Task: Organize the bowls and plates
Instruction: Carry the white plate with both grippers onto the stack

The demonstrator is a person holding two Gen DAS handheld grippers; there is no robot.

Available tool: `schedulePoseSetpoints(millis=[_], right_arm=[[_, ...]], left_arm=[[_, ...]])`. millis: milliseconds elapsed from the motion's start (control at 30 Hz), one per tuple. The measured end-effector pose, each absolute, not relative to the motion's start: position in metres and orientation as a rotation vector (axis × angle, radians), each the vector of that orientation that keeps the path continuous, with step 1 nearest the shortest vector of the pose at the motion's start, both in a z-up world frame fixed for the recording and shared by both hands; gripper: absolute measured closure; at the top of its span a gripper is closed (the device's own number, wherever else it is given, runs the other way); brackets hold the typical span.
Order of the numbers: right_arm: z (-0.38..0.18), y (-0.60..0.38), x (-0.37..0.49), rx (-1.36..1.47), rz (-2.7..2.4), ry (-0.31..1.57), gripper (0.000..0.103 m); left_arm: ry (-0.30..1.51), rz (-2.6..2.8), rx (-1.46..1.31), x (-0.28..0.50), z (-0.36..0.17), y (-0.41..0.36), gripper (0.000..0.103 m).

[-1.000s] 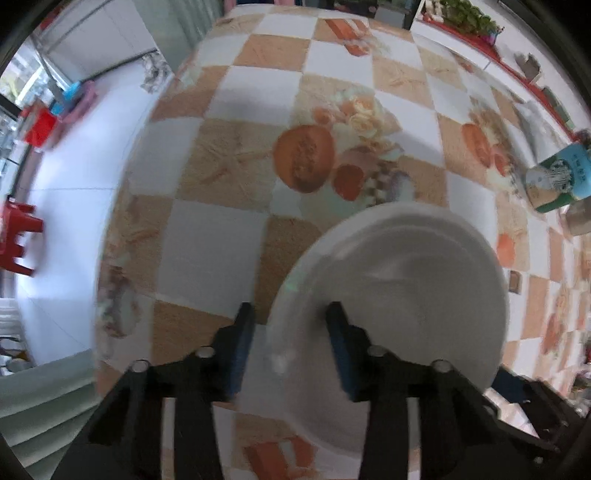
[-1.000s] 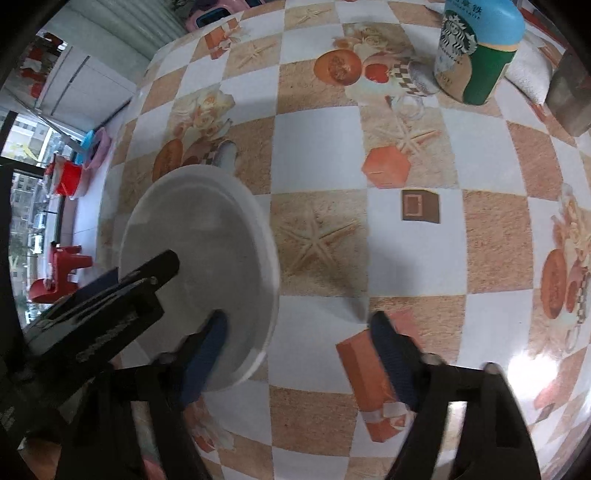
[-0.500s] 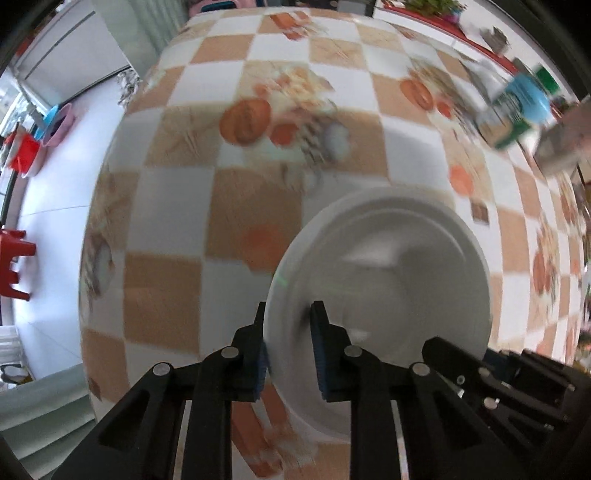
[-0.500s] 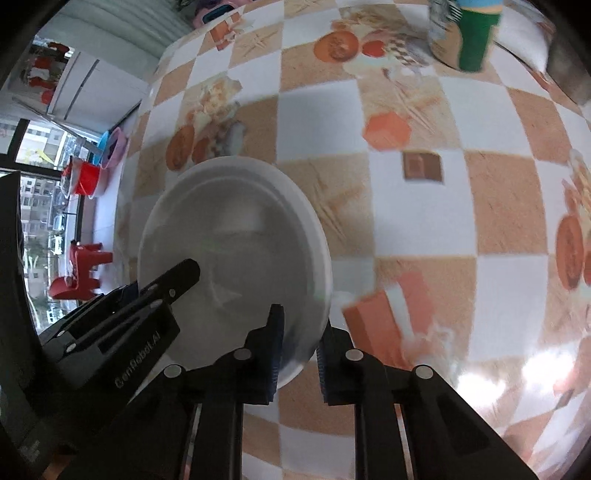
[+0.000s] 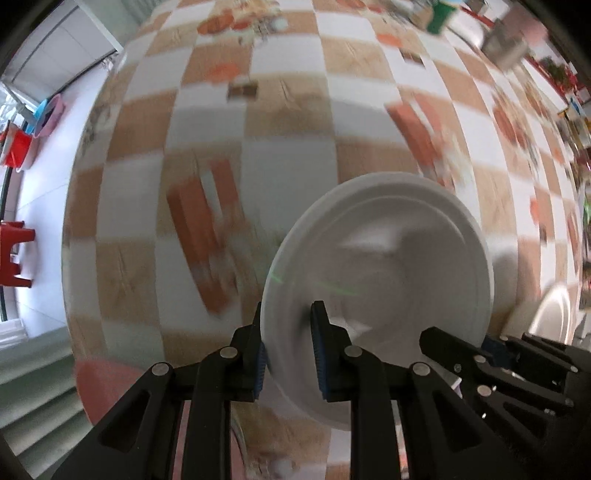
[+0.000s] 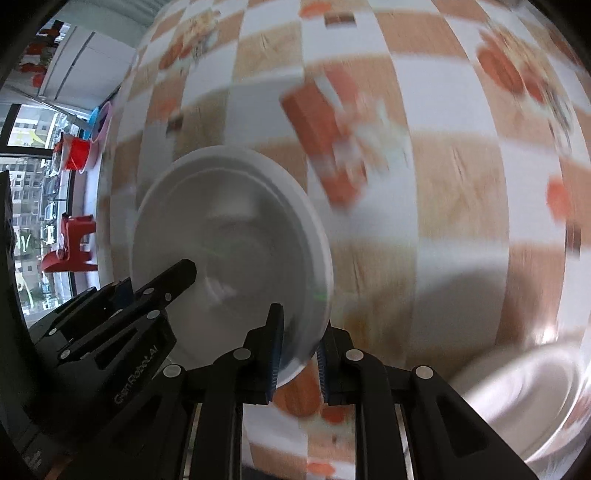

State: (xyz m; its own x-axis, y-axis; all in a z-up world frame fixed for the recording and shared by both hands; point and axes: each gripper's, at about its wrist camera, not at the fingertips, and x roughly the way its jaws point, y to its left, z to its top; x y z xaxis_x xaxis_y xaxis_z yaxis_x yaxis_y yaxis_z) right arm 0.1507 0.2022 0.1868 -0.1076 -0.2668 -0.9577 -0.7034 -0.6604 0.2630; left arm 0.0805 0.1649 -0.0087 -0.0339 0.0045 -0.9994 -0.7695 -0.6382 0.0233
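A white deep plate (image 5: 384,254) is held up above the checkered tablecloth (image 5: 207,122) by both grippers. My left gripper (image 5: 286,350) is shut on the plate's left rim. My right gripper (image 6: 297,354) is shut on the plate's right rim; the plate also shows in the right wrist view (image 6: 229,236). A second white dish (image 6: 524,398) lies at the lower right of the right wrist view and shows at the right edge of the left wrist view (image 5: 554,314). The background is blurred.
A green and blue canister (image 5: 437,14) and a grey box (image 5: 506,44) stand at the table's far right. Red stools (image 5: 14,254) and basins (image 5: 26,144) stand on the floor beyond the left table edge (image 5: 77,206).
Both grippers have closed on the plate's opposite rims and lifted it off the table. It has moved back toward the near edge, and the second dish has come into view.
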Motion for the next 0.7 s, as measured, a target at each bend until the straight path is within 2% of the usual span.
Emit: schedulePoseSetpoints(millis=[200,700], right_arm=[[0.187,0.187,0.182,-1.866,1.803,1.054,0.084],[0.22,0.185,0.189,-1.774,1.87,1.009,0.084]], left_arm=[[0.869,1.695,-1.638,0.11,-0.011,0.15,0.078],[0.797,1.724,-1.56,0.134,0.029,0.147,0.078]])
